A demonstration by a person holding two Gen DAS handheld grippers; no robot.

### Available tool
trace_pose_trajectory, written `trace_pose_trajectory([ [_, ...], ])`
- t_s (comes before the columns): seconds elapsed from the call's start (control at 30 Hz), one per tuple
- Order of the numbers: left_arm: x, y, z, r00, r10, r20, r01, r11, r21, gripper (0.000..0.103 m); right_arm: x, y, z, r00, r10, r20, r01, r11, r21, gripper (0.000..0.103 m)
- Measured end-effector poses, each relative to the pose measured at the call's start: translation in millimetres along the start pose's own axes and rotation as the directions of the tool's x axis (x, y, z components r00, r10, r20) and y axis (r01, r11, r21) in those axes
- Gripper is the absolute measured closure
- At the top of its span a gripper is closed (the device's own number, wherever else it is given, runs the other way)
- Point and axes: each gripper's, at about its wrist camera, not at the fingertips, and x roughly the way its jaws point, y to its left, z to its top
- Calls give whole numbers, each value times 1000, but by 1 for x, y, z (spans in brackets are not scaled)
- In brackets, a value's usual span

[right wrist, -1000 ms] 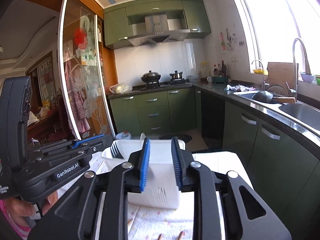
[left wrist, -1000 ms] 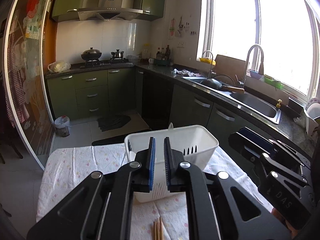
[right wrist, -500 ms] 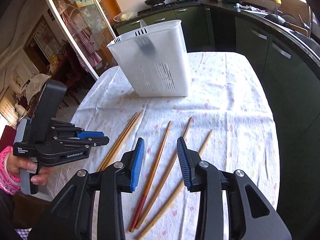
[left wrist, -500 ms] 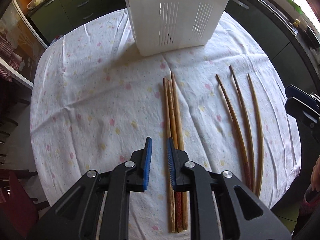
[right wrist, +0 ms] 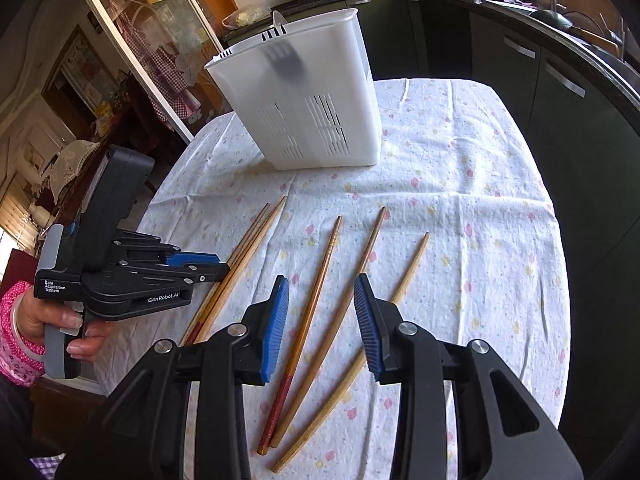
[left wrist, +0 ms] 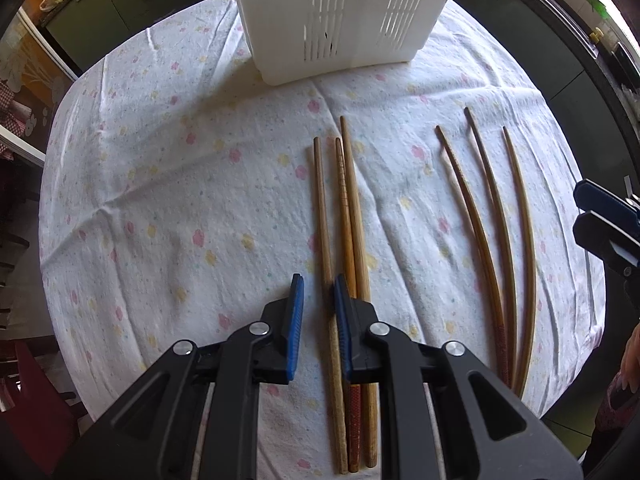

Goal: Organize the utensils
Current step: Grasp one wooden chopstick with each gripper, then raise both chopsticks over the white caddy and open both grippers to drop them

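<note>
Several wooden chopsticks lie on a flowered tablecloth (left wrist: 160, 208) in two groups. Three lie together on the left (left wrist: 344, 216) and three are spread on the right (left wrist: 492, 224), also in the right wrist view (right wrist: 320, 276). A white slotted utensil holder (left wrist: 340, 12) stands at the far side, with something dark inside it (right wrist: 286, 62). My left gripper (left wrist: 318, 300) is slightly open just above the left group, its jaws either side of the leftmost stick. My right gripper (right wrist: 320, 312) is open and empty above the right group. The left gripper also shows in the right wrist view (right wrist: 200, 264).
The round table's edge (right wrist: 560, 240) drops off on the right toward dark green kitchen cabinets (right wrist: 560, 92). A glass sliding door (right wrist: 152, 40) stands behind the table on the left. Bare cloth lies left of the chopsticks (left wrist: 140, 240).
Both grippers have tilted down from the kitchen view and lowered toward the chopsticks. The right gripper has opened wider. The left gripper has come closer to the left group.
</note>
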Motion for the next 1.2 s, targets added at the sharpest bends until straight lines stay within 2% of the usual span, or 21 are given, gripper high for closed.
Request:
trace_pose_trajectory([
  [0.23,8,-8,5,999,46,-23,-45,999,25,87,39,-9,12,992,-6,-127,10,999,32,69],
  [0.4,8,4,3,998,55,-26,-55,998,7,85,63,-13,22,981,-93,-170,98,995,26,69],
  [0.6,9,5,5,998,56,-17,-56,998,10,86,86,-2,30,955,-214,-207,208,977,-48,70],
  [0.67,8,5,4,999,52,-11,-52,999,7,86,89,7,29,940,-283,-190,268,958,-101,82],
  [0.73,7,6,4,999,40,-7,-40,999,2,88,91,13,29,938,-286,-195,267,956,-119,92],
  [0.77,7,7,4,999,34,-3,-34,999,-3,89,91,16,29,936,-292,-195,271,954,-126,93],
  [0.83,5,10,4,1000,19,2,-19,1000,-13,95,85,19,30,948,-262,-181,245,963,-111,96],
  [1.0,-16,18,1,998,-18,58,19,1000,-22,97,45,29,35,984,-145,-100,140,989,-56,97],
  [1.2,-61,19,-6,986,-35,161,37,999,-9,97,-14,39,32,998,-55,2,55,997,-49,97],
])
